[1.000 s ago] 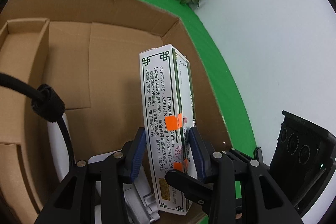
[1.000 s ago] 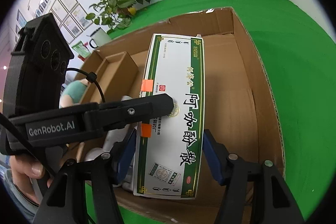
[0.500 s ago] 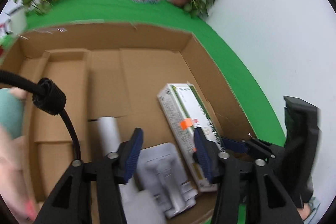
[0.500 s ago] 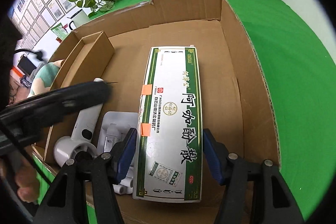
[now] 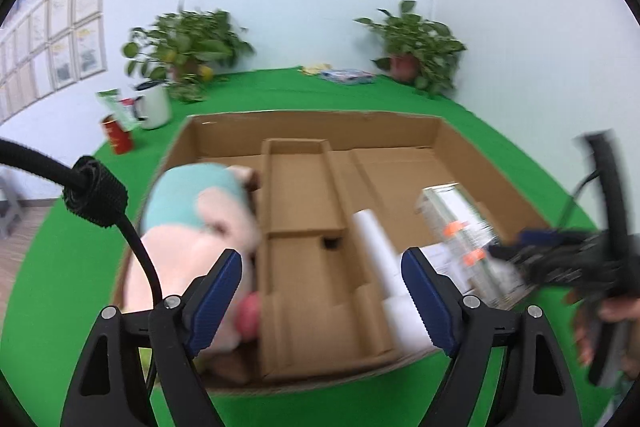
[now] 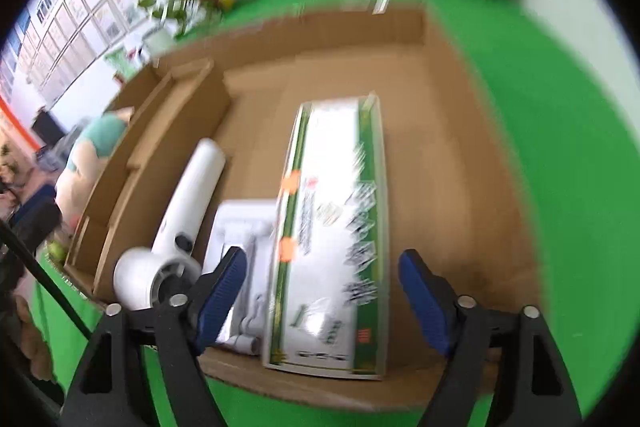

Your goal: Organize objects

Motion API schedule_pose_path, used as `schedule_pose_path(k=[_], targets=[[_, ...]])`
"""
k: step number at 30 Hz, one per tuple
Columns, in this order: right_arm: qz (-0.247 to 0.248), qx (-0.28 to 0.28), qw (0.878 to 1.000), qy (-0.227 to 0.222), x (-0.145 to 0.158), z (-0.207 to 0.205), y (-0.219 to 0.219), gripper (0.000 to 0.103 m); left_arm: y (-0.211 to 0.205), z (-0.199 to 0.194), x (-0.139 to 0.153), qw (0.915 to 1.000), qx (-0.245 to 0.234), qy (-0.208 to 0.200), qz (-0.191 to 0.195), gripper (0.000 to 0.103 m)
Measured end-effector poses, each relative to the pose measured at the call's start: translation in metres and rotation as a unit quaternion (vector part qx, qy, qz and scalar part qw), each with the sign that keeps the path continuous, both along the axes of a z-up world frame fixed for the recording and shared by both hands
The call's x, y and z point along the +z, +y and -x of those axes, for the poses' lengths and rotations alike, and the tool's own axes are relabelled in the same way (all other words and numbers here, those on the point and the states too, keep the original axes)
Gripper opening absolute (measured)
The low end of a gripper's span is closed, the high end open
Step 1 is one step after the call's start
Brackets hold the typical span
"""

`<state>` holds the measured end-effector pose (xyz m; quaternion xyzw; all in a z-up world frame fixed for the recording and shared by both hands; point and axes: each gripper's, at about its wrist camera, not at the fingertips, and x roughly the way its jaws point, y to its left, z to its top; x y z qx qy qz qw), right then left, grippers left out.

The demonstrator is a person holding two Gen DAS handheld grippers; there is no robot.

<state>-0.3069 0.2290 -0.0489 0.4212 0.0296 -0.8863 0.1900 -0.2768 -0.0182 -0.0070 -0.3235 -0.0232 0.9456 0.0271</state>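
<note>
While the left gripper (image 5: 322,291) hangs with its jaws spread wide and nothing between them, its view looks down the length of the cardboard box (image 5: 312,121) on the green table (image 5: 60,267). A plush toy (image 5: 192,227) fills the box's left compartment, against the left wall. A narrow cardboard insert (image 5: 304,195) runs down the middle, and a white hair dryer (image 5: 376,247) lies just right of it. The medicine carton (image 5: 456,223) lies near the right wall. With the carton already down, the sensible move seems to be to lift both tools straight up and clear of the box walls, so no finger drags the carton off its spot. Motion blur smears this view. The right edge shows the other tool only as a dark shape, with a hand (image 5: 600,331) behind it.

From the right wrist, the right gripper (image 6: 320,291) is likewise wide apart and grips nothing. The carton (image 6: 336,227) lies flat on the box floor by the near edge, its long side along the right wall. A white plastic tray (image 6: 240,227) sits just left of it, apparently touching. The dryer (image 6: 188,203) lies beyond that. Blur makes the carton's print unreadable, and whether its near end overhangs the box edge cannot be told. The toy (image 6: 92,143) is half hidden behind the insert.
</note>
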Motion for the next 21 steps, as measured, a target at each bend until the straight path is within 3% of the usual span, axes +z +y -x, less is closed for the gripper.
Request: schedule_pose_path(k=[2,5,8,13,15,21], targets=[[-0.006,-0.008,0.999,0.053,0.009,-0.02,-0.001,0.086,-0.007,-0.008,-0.007,0.9998,0.015,0.008,0.008,0.084],[-0.022,0.007,0.991,0.129,0.01,-0.059,-0.014,0.092,-0.006,-0.024,-0.017,0.9978,0.039,0.039,0.036,0.095],[-0.032,0.028,0.985,0.167,0.003,-0.081,-0.027,0.093,0.001,-0.033,-0.032,0.9953,0.055,0.056,0.057,0.101],[-0.012,0.0,0.988,0.152,-0.014,-0.077,-0.035,0.094,0.003,-0.039,-0.052,0.9963,0.065,0.038,0.041,0.102],[-0.022,-0.013,0.986,0.164,-0.014,-0.075,-0.036,0.1,0.005,-0.043,-0.055,0.9949,0.073,0.05,0.048,0.102],[-0.016,-0.018,0.982,0.188,-0.019,-0.081,-0.031,0.102,0.008,-0.038,-0.057,0.9941,0.081,0.045,0.057,0.103]])
